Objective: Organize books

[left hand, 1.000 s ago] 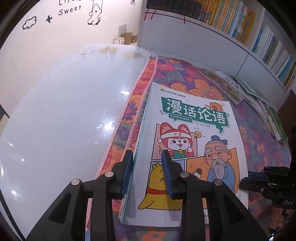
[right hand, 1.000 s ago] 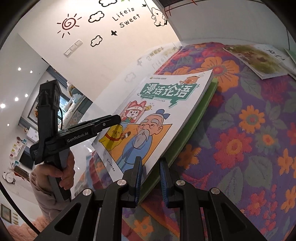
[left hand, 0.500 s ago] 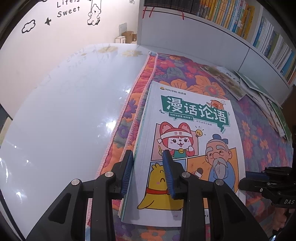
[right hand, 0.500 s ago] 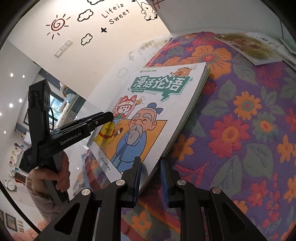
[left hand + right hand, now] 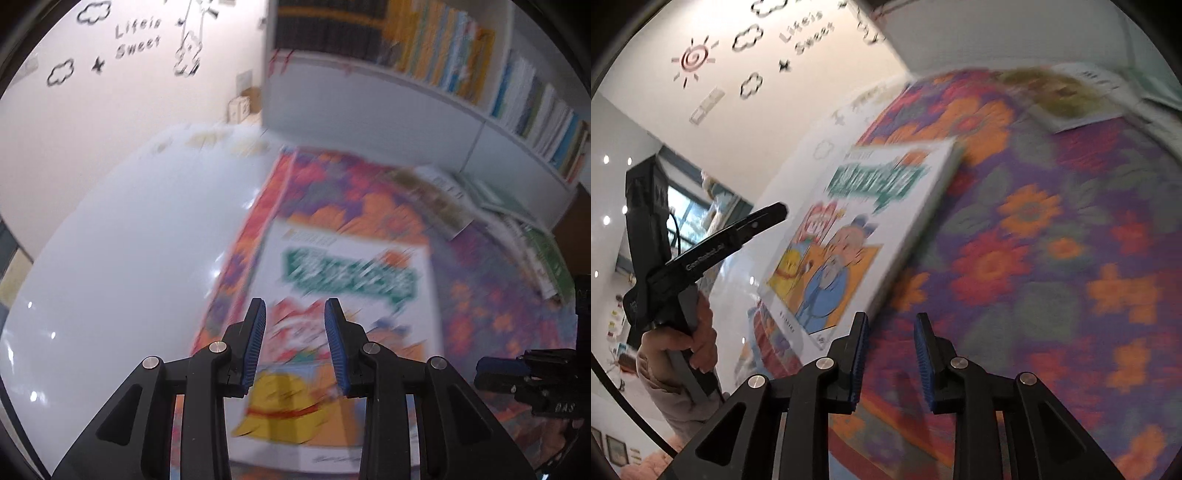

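A white comic-cover book (image 5: pixel 351 291) with a green title banner lies on top of a small stack on the flowered rug (image 5: pixel 480 314). Both views are blurred by motion. My left gripper (image 5: pixel 294 325) is open and empty above the book's near-left part. My right gripper (image 5: pixel 891 339) is open and empty just past the book's near-right corner (image 5: pixel 849 236), over the rug (image 5: pixel 1052 258). The left gripper also shows in the right wrist view (image 5: pixel 775 212), held clear of the book's left edge.
Several loose books (image 5: pixel 517 236) lie spread at the far right of the rug, near a white bookshelf (image 5: pixel 443 66) full of upright books. A glossy white floor (image 5: pixel 129 258) lies left of the rug. One thin book (image 5: pixel 1067 99) lies at the far edge.
Both grippers have let go of the book stack's edges, opened wider and pulled back and up. The stack now lies flat on the rug.
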Action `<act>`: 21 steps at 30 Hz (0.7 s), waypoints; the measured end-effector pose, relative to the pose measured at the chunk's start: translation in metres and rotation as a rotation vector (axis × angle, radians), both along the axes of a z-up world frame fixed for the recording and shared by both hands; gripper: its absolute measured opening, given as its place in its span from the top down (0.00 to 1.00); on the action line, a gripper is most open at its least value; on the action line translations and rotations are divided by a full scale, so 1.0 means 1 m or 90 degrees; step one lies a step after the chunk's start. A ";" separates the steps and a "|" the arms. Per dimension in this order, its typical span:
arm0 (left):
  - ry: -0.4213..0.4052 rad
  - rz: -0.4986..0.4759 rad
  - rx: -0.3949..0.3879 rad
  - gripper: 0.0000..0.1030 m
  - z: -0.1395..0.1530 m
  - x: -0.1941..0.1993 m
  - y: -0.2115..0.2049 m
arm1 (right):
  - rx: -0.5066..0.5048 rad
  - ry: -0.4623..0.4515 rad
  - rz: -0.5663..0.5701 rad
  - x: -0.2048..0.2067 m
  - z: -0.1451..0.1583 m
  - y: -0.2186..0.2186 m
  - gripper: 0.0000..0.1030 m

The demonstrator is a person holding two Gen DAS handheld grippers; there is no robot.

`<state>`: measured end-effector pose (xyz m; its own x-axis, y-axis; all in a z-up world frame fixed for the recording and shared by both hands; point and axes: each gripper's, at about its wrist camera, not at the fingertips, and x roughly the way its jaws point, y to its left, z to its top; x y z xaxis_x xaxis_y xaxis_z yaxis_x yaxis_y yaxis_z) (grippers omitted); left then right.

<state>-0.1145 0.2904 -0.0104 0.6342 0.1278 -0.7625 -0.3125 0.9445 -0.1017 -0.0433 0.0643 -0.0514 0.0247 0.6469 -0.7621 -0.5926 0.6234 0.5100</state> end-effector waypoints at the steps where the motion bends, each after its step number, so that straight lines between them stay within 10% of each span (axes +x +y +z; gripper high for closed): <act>1: -0.012 -0.007 -0.004 0.71 0.007 0.004 -0.006 | 0.004 -0.016 -0.017 0.006 0.008 -0.015 0.77; 12: -0.118 -0.142 -0.061 0.71 0.091 0.068 -0.125 | 0.060 -0.146 -0.229 0.041 0.088 -0.207 0.75; 16: -0.128 -0.194 -0.077 0.71 0.104 0.086 -0.179 | 0.067 -0.207 -0.299 0.051 0.118 -0.278 0.43; 21: -0.111 -0.246 -0.113 0.71 0.089 0.134 -0.263 | 0.017 -0.284 -0.344 0.084 0.131 -0.354 0.42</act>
